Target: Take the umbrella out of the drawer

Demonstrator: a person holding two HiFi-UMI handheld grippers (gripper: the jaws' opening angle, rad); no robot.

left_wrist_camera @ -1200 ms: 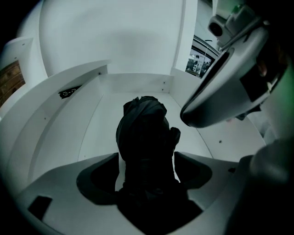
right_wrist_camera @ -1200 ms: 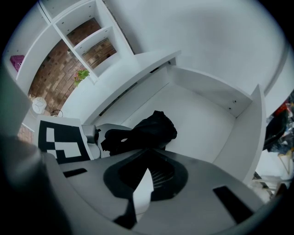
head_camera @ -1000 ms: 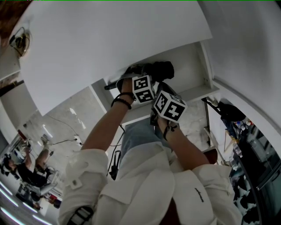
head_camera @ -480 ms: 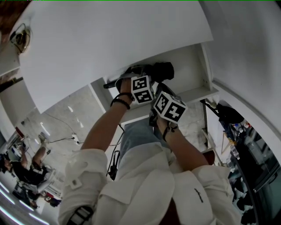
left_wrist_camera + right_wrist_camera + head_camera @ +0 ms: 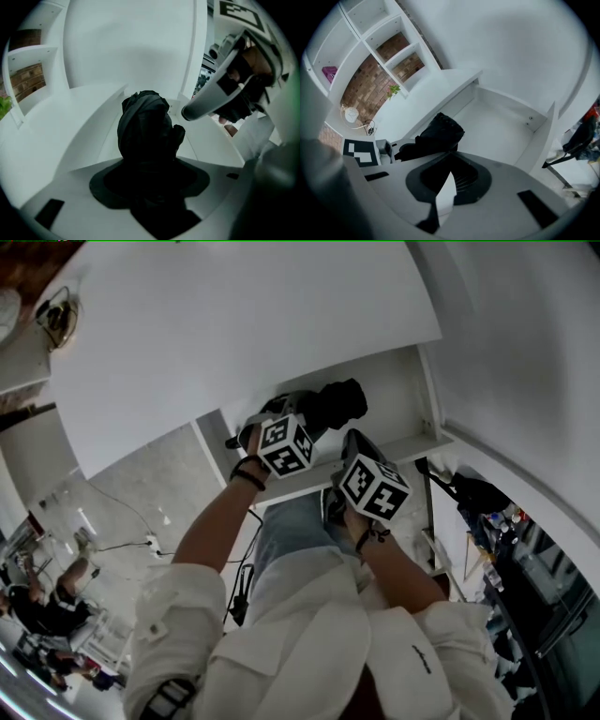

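Note:
The black folded umbrella [image 5: 330, 403] hangs just above the open white drawer [image 5: 396, 395], its handle end poking out to the left. My left gripper [image 5: 302, 416] is shut on it. In the left gripper view the umbrella's bundled fabric [image 5: 144, 129] fills the space between the jaws of the left gripper [image 5: 151, 187]. My right gripper [image 5: 353, 444] hovers beside it on the right, apart from the umbrella. In the right gripper view, the right gripper [image 5: 447, 180] has its fingertips together with nothing held, and the umbrella [image 5: 437, 135] lies ahead over the drawer floor [image 5: 501, 126].
The white desk top [image 5: 234, 324] overhangs the drawer's back. White shelves with a brick back [image 5: 377, 63] and a small plant [image 5: 393, 89] stand beyond. A black bag [image 5: 478, 493] hangs at the right. Another person [image 5: 37, 606] sits far off at lower left.
Both grippers have risen. The left one has swung left and lifted the umbrella off the drawer floor; the right one has drawn apart from it.

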